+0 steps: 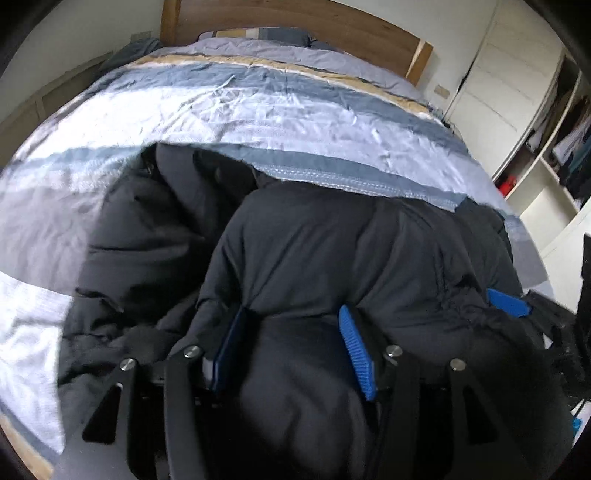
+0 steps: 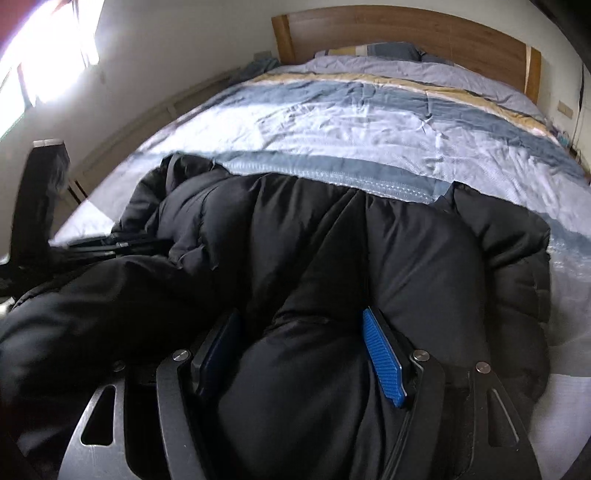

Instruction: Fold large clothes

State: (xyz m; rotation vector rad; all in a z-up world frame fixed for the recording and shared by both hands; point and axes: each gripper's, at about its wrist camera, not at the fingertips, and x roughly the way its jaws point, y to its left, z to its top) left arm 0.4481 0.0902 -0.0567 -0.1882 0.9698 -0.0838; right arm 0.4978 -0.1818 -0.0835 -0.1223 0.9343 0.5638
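The black puffer jacket (image 1: 317, 243) lies bunched on the near end of the striped bed (image 1: 258, 110), thick folds bulging between each gripper's parted jaws, left gripper (image 1: 291, 354) and right gripper (image 2: 303, 354) alike; whether the pads pinch them I cannot tell, so the slippery padding may slide free and unfold

A wide bed (image 1: 258, 110) with a wooden headboard (image 2: 406, 26) carries a striped blue-grey quilt (image 2: 351, 122); a black puffy padded jacket (image 2: 369, 240) lies on it.

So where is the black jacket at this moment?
In both views the black jacket lies bunched on the near end of the bed, over the striped blanket, far from the wooden headboard.
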